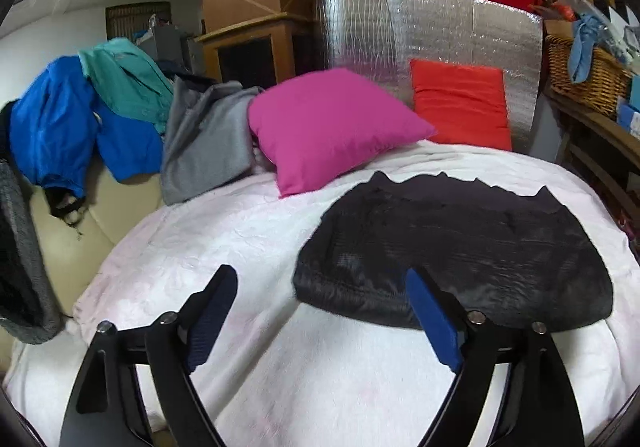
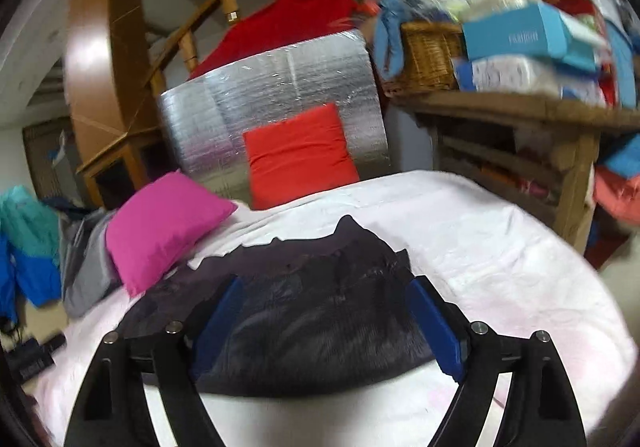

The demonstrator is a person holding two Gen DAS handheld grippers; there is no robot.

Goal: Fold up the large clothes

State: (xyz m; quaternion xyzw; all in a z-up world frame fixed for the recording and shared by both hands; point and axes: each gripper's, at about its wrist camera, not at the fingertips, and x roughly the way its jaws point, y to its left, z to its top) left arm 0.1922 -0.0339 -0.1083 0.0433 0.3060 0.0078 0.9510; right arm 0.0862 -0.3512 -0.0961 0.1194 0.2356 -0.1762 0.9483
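One black garment [image 1: 460,243], two pillows [image 1: 328,127]

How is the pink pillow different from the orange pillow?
The pink pillow is puffy and tilted with one corner pointing sideways; the orange pillow looks flatter and stands straight against the silver foil board. The pink pillow sits nearer the grey garment; the orange pillow sits nearer the wicker basket. Both rest on the white blanket.

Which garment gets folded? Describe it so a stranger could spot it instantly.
Start at the bed's white blanket. In front of the pink pillow and orange pillow lies a black garment, spread flat. It alone is black and flat on the blanket; the other clothes sit heaped.
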